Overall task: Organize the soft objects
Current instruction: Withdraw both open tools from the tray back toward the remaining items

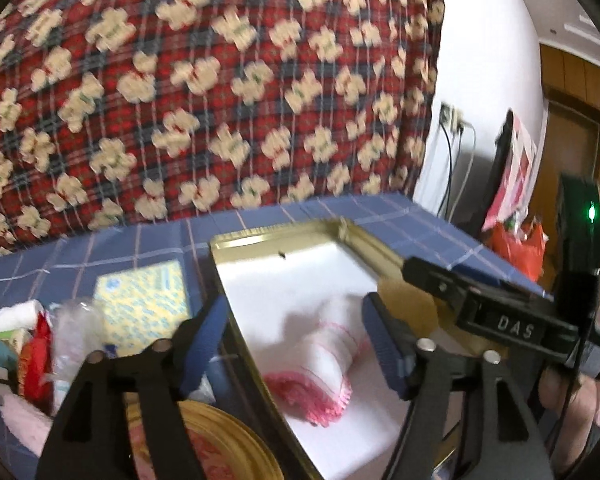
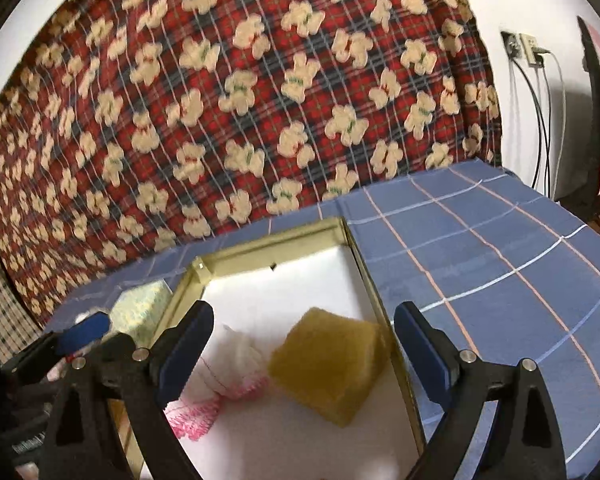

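Note:
A gold-rimmed tin box [image 1: 256, 236] with a white floor lies on the blue checked cloth. In it lies a rolled white cloth with pink stitching [image 1: 320, 364], seen also in the right wrist view [image 2: 236, 364]. A yellow sponge [image 2: 328, 364] lies beside it in the box [image 2: 372, 292]. My left gripper [image 1: 296, 332] is open above the white cloth, holding nothing. My right gripper [image 2: 304, 344] is open above the sponge, holding nothing. The right gripper's body [image 1: 500, 308] shows in the left wrist view.
Left of the box lie a yellow patterned packet [image 1: 144, 300], a clear plastic item [image 1: 72, 332], red and white soft things [image 1: 32, 360] and a pink towel [image 1: 20, 416]. A round gold lid [image 1: 220, 440] sits near. A bear-patterned blanket [image 2: 240, 100] rises behind.

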### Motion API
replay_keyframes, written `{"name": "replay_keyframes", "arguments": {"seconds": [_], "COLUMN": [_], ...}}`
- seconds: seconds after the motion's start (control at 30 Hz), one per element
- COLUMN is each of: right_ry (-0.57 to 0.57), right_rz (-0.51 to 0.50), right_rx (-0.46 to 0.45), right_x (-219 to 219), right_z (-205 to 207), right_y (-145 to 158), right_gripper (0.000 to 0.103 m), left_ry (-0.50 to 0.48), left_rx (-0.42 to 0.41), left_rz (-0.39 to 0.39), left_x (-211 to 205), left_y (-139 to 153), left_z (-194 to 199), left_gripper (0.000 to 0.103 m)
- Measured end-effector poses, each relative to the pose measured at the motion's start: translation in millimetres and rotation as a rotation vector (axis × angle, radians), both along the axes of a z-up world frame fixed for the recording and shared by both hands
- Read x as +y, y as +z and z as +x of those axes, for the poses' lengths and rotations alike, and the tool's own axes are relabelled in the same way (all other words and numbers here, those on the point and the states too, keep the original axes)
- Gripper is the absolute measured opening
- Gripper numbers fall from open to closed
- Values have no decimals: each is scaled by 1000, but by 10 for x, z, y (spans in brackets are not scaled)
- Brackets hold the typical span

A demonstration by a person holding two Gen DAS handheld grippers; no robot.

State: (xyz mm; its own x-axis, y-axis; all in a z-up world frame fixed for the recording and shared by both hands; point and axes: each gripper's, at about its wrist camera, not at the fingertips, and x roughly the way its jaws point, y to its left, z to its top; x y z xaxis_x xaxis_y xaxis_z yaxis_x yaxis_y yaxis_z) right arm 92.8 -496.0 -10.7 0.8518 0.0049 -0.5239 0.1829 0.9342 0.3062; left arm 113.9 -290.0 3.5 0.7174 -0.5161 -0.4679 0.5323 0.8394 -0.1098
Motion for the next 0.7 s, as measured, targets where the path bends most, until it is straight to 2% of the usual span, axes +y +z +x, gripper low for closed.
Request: {"name": "replay_keyframes", "arguments": {"seconds": [0.13, 0.2, 0.4, 0.47, 0.53, 0.7], "right_ry": [-33, -41, -25, 25, 71, 301], "right_rz": [9, 9, -69, -97, -128, -200], "right_rx": [-76, -103, -188, -218, -240, -256], "right_x": [-10, 11, 307, 533, 744, 1557], "right_z": [-94, -131, -215, -213, -206, -129], "right_y": [33, 66, 255, 347, 414, 545], "right_gripper": [96, 96, 96, 96, 96, 96], "left_ry": [46, 78, 214, 292, 350, 474], "left_rx": [-50, -78, -158, -164, -143, -88], "left_rz": [-12, -20, -48, -49, -60, -3], "left_x": [118, 242, 814, 1070, 1350, 1931], "left_y": [82, 124, 220, 229, 224, 69], "left_z": [-23, -45, -107, -72, -29, 34], "left_gripper": [75, 83, 91, 95, 95, 95]}}
